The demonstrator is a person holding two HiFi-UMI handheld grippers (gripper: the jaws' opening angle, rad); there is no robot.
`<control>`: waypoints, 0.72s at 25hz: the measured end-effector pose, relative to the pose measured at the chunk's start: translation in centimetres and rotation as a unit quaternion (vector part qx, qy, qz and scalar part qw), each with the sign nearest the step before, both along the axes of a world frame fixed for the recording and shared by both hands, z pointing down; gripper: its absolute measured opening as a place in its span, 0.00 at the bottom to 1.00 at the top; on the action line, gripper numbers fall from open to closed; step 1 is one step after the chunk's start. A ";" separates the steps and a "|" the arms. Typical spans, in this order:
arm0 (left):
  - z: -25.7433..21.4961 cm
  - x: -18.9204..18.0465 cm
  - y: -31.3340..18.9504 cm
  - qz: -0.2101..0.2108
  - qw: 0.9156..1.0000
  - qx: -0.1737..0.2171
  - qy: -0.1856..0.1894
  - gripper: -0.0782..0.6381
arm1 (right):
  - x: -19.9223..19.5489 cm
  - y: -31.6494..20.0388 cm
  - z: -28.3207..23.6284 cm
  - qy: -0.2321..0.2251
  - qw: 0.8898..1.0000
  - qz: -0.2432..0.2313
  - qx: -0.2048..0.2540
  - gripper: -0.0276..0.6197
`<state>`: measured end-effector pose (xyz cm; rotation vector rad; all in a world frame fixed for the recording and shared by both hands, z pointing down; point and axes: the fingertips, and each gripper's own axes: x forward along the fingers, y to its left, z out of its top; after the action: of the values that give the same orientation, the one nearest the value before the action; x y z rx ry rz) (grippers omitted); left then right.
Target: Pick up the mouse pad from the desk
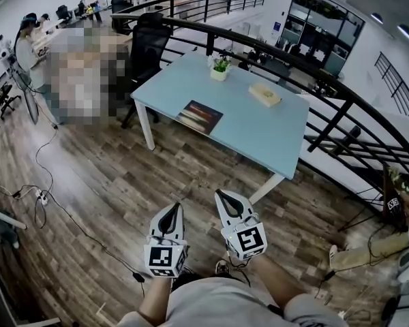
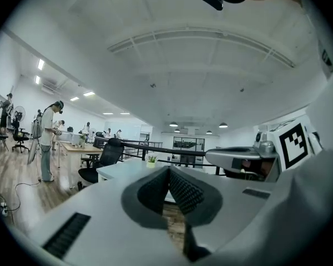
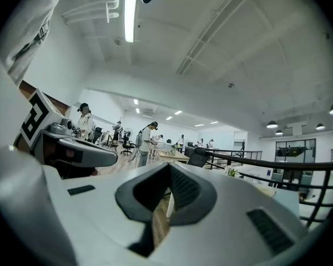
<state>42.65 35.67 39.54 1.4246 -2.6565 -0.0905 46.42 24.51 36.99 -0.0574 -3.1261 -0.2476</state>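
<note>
The mouse pad [image 1: 199, 116], a dark rectangle with coloured stripes, lies flat near the front left edge of the light-blue desk [image 1: 273, 131]. Both grippers are held low over the wooden floor, well short of the desk. My left gripper [image 1: 172, 210] is shut with nothing between its jaws, and so is my right gripper [image 1: 224, 196] beside it. In the left gripper view the left gripper [image 2: 169, 170] points toward the desk [image 2: 119, 172]. In the right gripper view the right gripper [image 3: 167, 168] has its tips together. The pad does not show in either gripper view.
On the desk stand a small potted plant [image 1: 220, 67] and a beige box [image 1: 264, 95]. A black office chair [image 1: 146, 43] sits behind the desk's left end. A black railing [image 1: 341, 107] runs behind and right. Cables [image 1: 44, 199] cross the floor at left.
</note>
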 end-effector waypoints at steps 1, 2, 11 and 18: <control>0.2 -0.2 0.5 0.001 1.000 -0.001 0.001 0.13 | -0.3 0.5 0.2 0.002 1.000 -0.001 -0.003 0.05; 0.3 -0.3 1.0 0.003 1.000 -0.003 0.002 0.13 | -0.5 0.9 0.5 0.003 1.000 -0.001 -0.006 0.05; 2.4 -2.6 3.0 0.019 0.999 -0.020 0.017 0.13 | -3.1 3.3 2.5 0.021 1.000 0.006 -0.009 0.10; 2.9 -6.1 1.4 0.025 0.999 -0.029 0.016 0.13 | -6.8 1.4 2.8 0.015 1.000 0.008 -0.008 0.11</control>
<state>36.54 37.04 42.40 1.4587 -2.5736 -0.0305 39.59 25.94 39.77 -0.0374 -3.0971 -0.2201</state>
